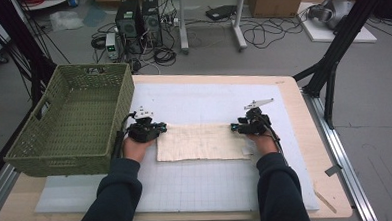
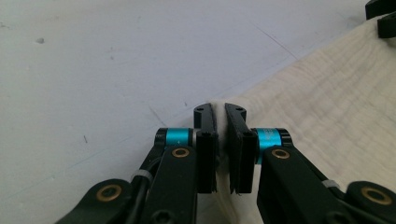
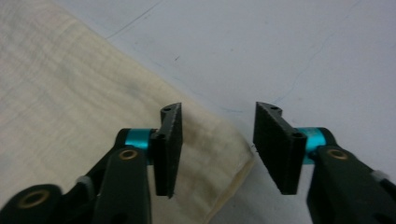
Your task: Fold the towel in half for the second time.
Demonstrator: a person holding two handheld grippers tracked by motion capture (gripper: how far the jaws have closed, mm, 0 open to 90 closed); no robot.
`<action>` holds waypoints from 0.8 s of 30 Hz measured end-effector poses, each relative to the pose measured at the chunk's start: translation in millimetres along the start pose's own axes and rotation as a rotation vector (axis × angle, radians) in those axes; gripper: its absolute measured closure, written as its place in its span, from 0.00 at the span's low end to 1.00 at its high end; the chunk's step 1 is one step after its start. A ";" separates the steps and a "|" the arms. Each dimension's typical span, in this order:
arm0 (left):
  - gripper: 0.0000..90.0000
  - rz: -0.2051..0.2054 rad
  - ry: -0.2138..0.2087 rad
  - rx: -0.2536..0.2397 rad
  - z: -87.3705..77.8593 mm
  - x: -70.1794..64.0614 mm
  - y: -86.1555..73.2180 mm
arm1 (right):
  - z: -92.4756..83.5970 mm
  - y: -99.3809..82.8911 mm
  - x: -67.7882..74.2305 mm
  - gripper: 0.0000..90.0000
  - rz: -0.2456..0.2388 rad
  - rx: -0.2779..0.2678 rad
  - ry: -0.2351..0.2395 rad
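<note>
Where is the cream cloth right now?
In the high view the cream cloth lies flat mid-mat, right of the green basket, stretched between the left hand-held gripper and right hand-held gripper.

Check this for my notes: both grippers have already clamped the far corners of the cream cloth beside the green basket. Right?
Not quite. The left gripper is clamped on the cloth, but in the right gripper view the right gripper stands open over its corner, the pads not touching it. The basket is beside the cloth.
</note>
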State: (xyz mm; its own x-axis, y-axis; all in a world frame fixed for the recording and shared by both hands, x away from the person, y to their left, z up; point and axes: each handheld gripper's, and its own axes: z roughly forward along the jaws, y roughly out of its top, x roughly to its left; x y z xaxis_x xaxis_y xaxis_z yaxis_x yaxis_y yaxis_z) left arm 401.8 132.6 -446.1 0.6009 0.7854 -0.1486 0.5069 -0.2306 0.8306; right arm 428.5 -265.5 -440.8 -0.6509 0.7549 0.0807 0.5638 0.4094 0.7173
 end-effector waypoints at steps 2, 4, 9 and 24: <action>0.92 0.001 0.003 -0.002 0.1 -0.4 -0.1 | 1.1 -0.8 0.2 0.71 0.001 0.013 0.008; 0.92 0.006 0.005 0.004 -0.1 0.3 -0.3 | 0.9 -1.2 -0.6 0.73 0.004 0.012 0.010; 0.92 -0.005 0.013 0.011 0.3 0.4 -1.2 | -1.8 -2.9 -2.7 0.90 0.014 0.021 0.028; 0.93 0.068 0.018 -0.094 -11.8 -5.4 6.6 | -18.9 1.7 12.0 0.96 -0.124 -0.086 -0.124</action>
State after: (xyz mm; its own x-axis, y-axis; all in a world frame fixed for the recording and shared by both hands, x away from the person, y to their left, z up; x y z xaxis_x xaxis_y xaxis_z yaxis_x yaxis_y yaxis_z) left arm 394.6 133.6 -433.5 0.6204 0.7800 -0.0814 0.4048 -0.2296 0.8851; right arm 412.1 -265.5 -425.6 -0.6421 0.7608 -0.0937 0.4341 0.4616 0.7736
